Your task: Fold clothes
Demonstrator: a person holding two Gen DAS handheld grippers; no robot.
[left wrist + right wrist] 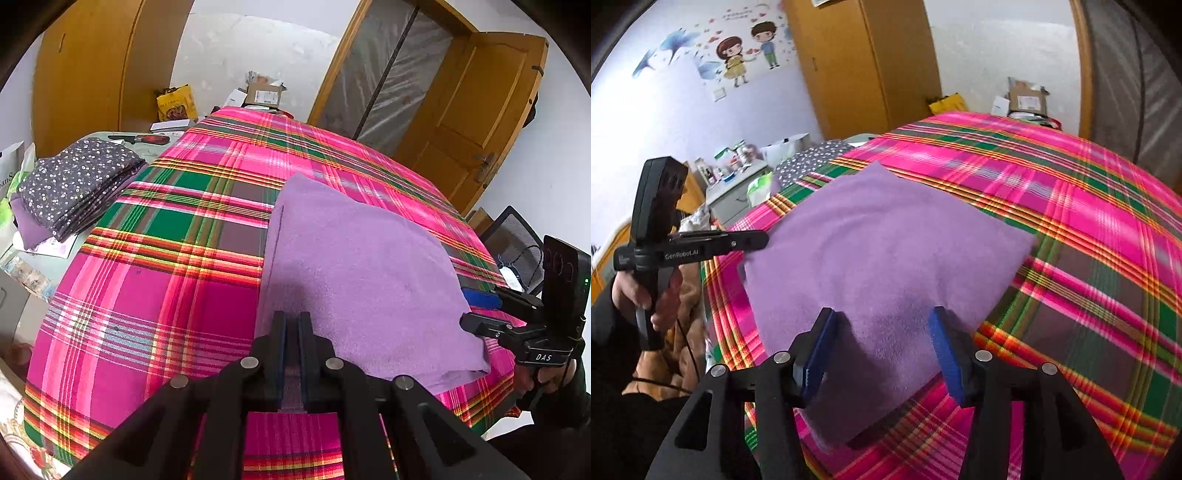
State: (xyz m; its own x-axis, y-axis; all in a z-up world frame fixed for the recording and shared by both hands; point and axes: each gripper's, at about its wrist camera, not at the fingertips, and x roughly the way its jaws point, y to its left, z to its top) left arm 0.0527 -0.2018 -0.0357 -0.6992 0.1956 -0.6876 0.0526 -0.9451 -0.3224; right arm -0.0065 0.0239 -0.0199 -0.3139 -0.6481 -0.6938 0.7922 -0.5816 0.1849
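A folded lilac fleece cloth (362, 273) lies flat on the pink plaid table cover (155, 288). My left gripper (292, 325) is shut on the cloth's near edge, with lilac fabric pinched between its blue pads. In the right wrist view the same cloth (886, 251) fills the middle. My right gripper (884, 325) is open, its blue pads (943, 354) spread just above the cloth's near corner, holding nothing. The left gripper (759, 240) shows there at the cloth's left corner. The right gripper (476, 314) shows in the left wrist view at the cloth's right edge.
A stack of folded dark floral clothes (77, 184) sits on a side surface left of the table. Boxes and a yellow bag (177, 103) lie beyond the far end. A wooden door (476, 110) and a black chair (513, 236) stand at the right.
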